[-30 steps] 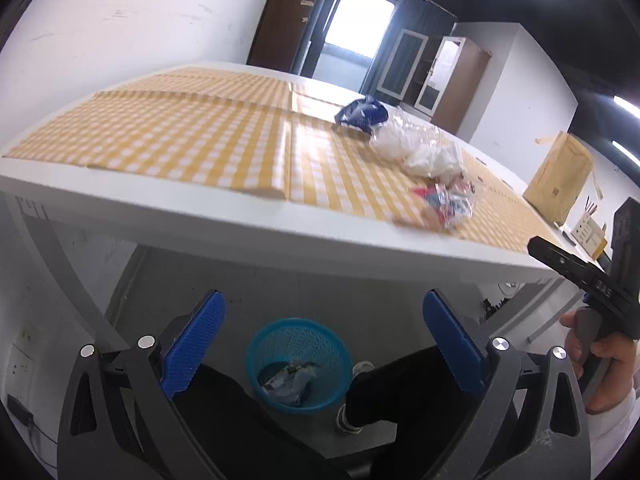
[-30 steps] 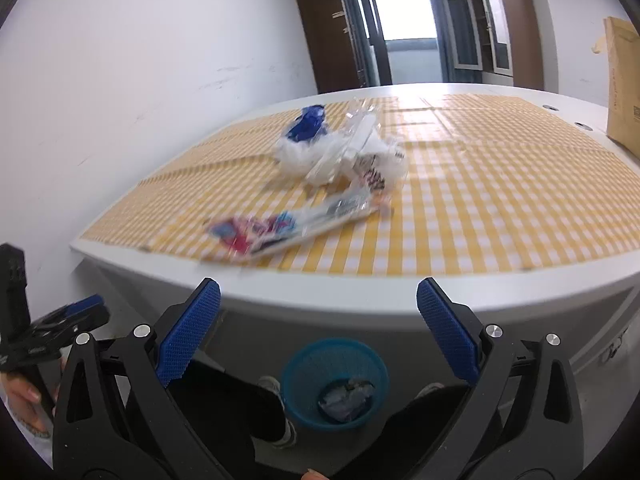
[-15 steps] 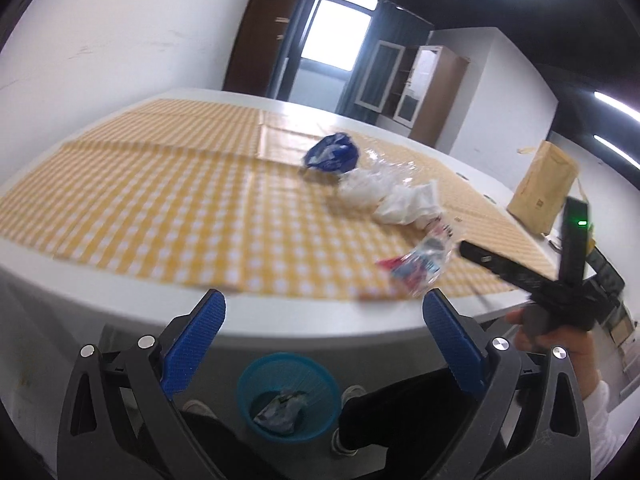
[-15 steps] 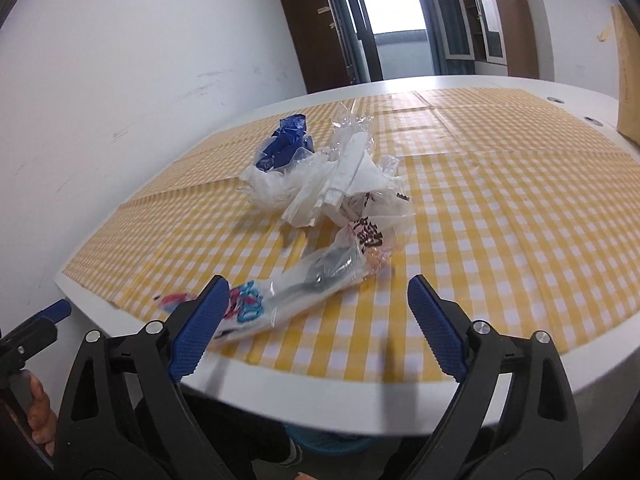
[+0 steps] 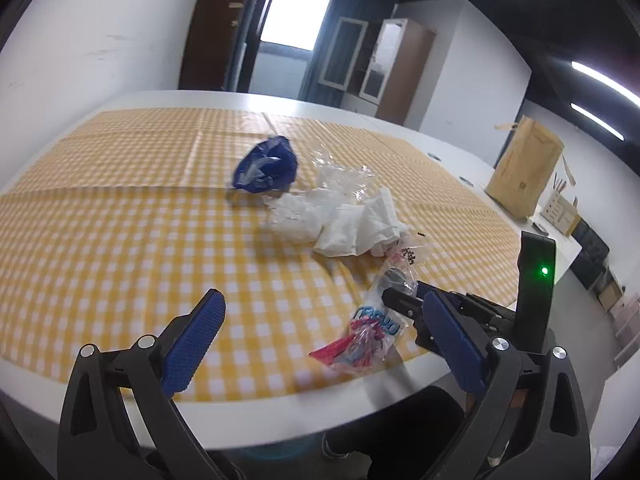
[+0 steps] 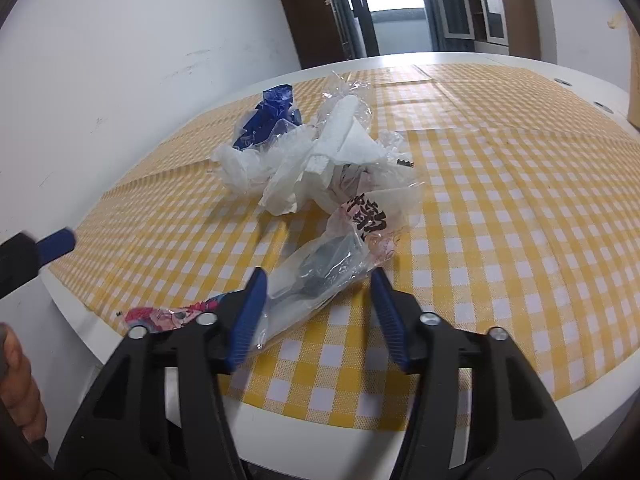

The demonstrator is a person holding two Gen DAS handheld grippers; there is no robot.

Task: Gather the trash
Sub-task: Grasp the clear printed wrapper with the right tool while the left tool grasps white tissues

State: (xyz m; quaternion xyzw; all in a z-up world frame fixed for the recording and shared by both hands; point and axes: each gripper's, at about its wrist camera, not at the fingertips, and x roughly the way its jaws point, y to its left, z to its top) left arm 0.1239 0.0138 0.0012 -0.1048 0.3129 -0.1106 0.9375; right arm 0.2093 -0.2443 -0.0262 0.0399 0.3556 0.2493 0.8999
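Two jaws of the right gripper [image 6: 318,308] are closing around the clear wrapper [image 6: 320,276] at six o'clock of the pile; next, a firm pinch and lift.

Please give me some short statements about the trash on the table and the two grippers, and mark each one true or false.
1. The clear plastic wrapper lies between the fingers of the right gripper, which are closing. True.
2. The blue wrapper lies at the near edge of the table. False: it lies at the far end of the trash pile, behind the white tissue.
3. The left gripper holds the tissue. False: its fingers are wide apart with nothing between them.
4. The tablecloth has a yellow and white check pattern. True.
5. A brown paper bag stands on the table at the far right in the left wrist view. True.
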